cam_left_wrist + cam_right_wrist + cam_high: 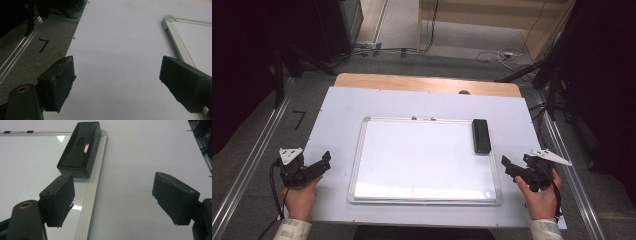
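Grey carpet floor (257, 150), wooden table (412, 82), cables (492, 54), dark surroundings

High view looks down over the whiteboard (424, 160) from its near side. Left gripper view skims low past its left frame; right gripper view, close, shares its right frame and eraser (80, 148).

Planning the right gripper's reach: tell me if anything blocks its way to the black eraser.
Nothing visible does. The right gripper is open and empty, and only bare whiteboard frame and white table cover lie between it and the eraser.
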`<act>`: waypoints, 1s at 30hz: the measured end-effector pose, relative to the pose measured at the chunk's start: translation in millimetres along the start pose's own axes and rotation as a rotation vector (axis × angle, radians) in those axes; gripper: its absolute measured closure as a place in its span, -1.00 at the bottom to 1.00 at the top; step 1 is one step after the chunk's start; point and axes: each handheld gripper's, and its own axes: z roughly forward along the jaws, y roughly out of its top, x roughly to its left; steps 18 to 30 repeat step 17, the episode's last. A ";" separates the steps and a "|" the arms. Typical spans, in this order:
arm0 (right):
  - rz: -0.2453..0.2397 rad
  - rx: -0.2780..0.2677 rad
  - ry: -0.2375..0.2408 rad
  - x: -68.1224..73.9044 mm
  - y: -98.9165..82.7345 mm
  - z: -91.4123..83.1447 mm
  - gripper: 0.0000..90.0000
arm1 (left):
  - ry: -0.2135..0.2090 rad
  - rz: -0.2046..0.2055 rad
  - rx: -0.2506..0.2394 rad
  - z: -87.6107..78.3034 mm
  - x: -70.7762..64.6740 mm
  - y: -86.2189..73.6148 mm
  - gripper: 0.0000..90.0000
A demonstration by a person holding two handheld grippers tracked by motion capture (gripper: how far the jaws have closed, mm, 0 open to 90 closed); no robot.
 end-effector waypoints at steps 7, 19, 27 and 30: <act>0.018 0.002 -0.015 -12.2 -4.8 -3.4 -0.61 | 0.001 0.001 0.002 -0.1 -0.5 0.0 -0.70; 0.039 0.017 -0.100 -39.3 -14.5 3.0 -0.61 | 0.001 0.000 0.001 -0.1 -1.0 0.2 -0.70; 0.039 0.017 -0.100 -39.3 -14.5 3.0 -0.61 | 0.001 0.000 0.001 -0.1 -1.0 0.2 -0.70; 0.039 0.017 -0.100 -39.3 -14.5 3.0 -0.61 | 0.001 0.000 0.001 -0.1 -1.0 0.2 -0.70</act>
